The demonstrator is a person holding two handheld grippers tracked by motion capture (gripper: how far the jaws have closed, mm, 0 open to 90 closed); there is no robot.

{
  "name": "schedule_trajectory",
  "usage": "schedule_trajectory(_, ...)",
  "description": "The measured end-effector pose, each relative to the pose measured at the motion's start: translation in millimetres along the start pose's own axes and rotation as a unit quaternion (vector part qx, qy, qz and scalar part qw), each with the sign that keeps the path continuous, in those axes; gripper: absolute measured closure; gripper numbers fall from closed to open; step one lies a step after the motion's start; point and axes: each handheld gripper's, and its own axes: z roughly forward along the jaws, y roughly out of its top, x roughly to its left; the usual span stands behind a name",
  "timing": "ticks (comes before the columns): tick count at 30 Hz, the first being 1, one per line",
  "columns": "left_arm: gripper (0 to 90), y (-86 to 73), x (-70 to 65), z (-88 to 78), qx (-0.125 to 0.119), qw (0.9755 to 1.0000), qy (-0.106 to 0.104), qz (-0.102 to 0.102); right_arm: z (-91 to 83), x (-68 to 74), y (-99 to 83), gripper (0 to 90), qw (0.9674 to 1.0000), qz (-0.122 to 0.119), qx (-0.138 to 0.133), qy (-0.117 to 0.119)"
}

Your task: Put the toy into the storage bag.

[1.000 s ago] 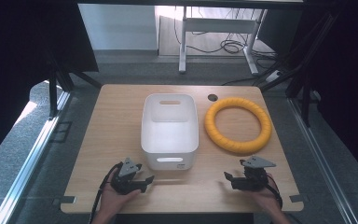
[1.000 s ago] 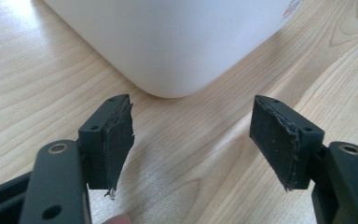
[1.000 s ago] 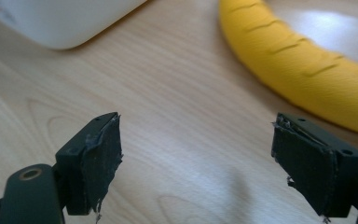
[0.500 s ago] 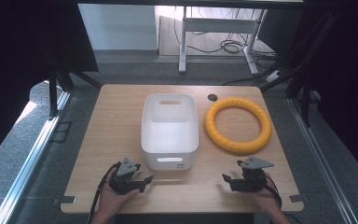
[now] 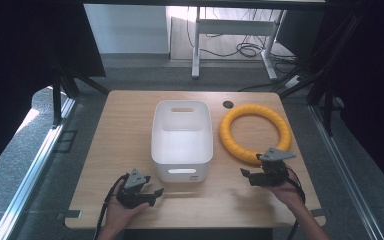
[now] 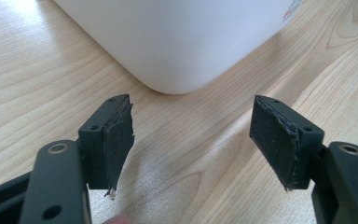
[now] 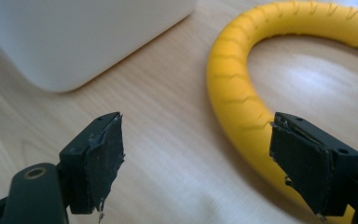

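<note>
Your right gripper (image 5: 247, 174) sits just beside the yellow ring (image 5: 255, 132), fingers spread, empty. Left gripper (image 5: 156, 192) near the white bin (image 5: 182, 145), left of the ring, fingers spread too.

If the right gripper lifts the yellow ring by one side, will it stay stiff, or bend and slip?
The yellow ring looks thick, with spiral ridges, so it is probably soft foam or tubing: likely light, and it may sag a little. The ridges should help grip. Lying flat on the table, it is unlikely to roll. The right gripper stands open beside it.
</note>
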Motion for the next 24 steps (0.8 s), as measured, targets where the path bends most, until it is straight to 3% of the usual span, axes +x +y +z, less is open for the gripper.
schedule_trajectory(4, 30.2, -0.2, 0.3, 0.8, 0.001, 1.0, 0.0, 0.0, 10.9, -15.6, 17.4, 17.4, 0.9993, -0.021, 0.033, 0.001)
schedule_trajectory(7, 30.2, -0.5, 0.3, 1.1, 0.002, 1.0, 0.001, 0.001, 19.6, -25.4, 23.6, 18.0, 0.9989, -0.016, 0.044, 0.002)
schedule_trajectory(9, 30.2, -0.8, 0.4, 1.4, 0.002, 1.0, 0.001, 0.0, 34.3, -38.4, 29.4, 18.6, 0.9982, -0.004, 0.06, 0.008)
schedule_trajectory(12, 30.2, -1.1, 0.6, 1.8, 0.0, 1.0, 0.001, -0.003, 44.3, -44.4, 31.7, 20.0, 0.9971, -0.005, 0.074, 0.015)
schedule_trajectory(13, 30.2, -1.4, 0.8, 1.9, 0.0, 1.0, 0.002, -0.004, 52.9, -48.7, 32.8, 20.8, 0.9962, 0.002, 0.082, 0.029)
schedule_trajectory(17, 30.2, -1.7, 0.6, 2.8, 0.002, 1.0, 0.001, -0.003, 68.8, -50.6, 33.2, 21.2, 0.9925, -0.01, 0.116, 0.037)
schedule_trajectory(24, 30.2, -1.8, -0.7, 4.2, 0.005, 1.0, 0.0, -0.002, 84.3, -49.6, 32.2, 23.2, 0.9898, -0.023, 0.136, 0.035)
